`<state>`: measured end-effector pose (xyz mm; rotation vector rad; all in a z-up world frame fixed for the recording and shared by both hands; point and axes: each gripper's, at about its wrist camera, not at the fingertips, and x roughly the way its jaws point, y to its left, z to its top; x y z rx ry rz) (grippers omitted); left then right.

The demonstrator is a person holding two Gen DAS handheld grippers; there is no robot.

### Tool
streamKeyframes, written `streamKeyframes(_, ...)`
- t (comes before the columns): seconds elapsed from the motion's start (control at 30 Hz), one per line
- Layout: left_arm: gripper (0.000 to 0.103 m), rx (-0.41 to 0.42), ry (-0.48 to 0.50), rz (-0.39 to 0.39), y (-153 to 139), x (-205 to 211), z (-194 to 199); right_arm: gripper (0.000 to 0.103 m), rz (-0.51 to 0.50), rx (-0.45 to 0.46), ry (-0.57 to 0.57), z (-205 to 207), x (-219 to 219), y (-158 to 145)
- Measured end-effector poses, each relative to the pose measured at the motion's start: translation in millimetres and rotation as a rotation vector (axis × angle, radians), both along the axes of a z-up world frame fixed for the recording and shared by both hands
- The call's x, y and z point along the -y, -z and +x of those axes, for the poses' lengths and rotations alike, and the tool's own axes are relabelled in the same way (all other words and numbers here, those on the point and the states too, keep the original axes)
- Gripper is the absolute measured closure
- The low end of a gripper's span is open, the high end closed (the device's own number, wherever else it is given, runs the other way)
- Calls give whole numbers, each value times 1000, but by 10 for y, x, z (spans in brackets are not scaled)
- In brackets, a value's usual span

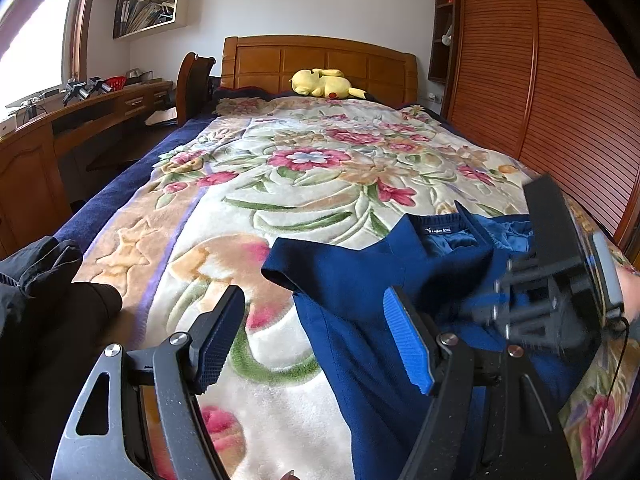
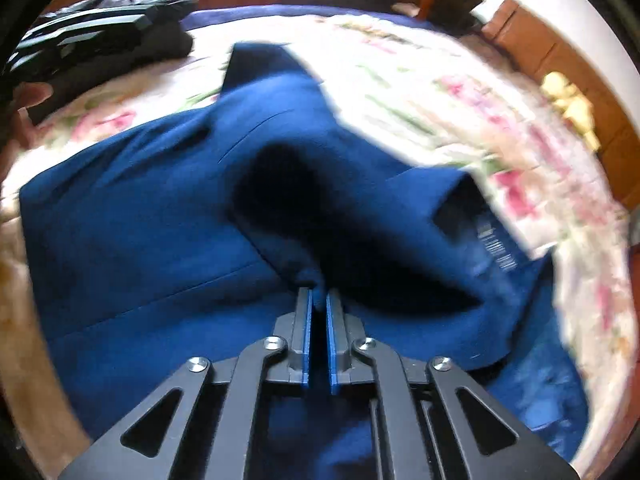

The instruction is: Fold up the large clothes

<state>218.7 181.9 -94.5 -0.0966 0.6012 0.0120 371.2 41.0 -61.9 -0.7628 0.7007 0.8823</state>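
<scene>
Spread across the lower right of the left wrist view, and filling the middle of the right wrist view: a large navy-blue woollen garment [image 1: 360, 312] with a satin lining and a small label at the collar, lying on the floral plush blanket [image 1: 280, 184] that covers the bed. Judged to be the opening of a fold: one pinch of cloth taken near the collar and shoulder, the rest of the garment flat and unfolded, sleeve stub pointing toward the left of the frame. Clamped at the bottom centre of the right wrist view, a small tuck of navy fabric between the blue pads of the right hand-held gripper [image 2: 319, 300], jaws nearly together on it, tool pitched steeply downward. Blurred at the right edge of the left wrist view, the same tool seen from outside, low over the collar. Standing wide and empty in the lower part of the left wrist view, the left hand-held gripper [image 1: 316, 336], one pad above bare blanket, the other above the garment's edge, tilted gently down, touching nothing that can be made out. Probably called for next: a second grasp by the left tool on the near edge or hem, then a lift and carry of the pinched part across the body, kept taut to avoid bunching. Farther out: dark black clothing [image 1: 48, 280] at the lower left, a yellow plush toy [image 1: 324, 84] by the wooden headboard [image 1: 320, 60] at upper centre.
</scene>
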Motion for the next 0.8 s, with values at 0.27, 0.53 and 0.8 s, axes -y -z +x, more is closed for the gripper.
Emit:
streamKeyframes(0.27,30,-4,2,4,-2,17,2,98,86,213,220,724,-34,-604)
streamKeyframes(0.53,30,-3,18,5,-1,77,7,72,228,210,403,1051,-31,-953)
streamKeyframes(0.8,30,-2,73,8,-2,285,-4,68,125,1,257,829,198,-376)
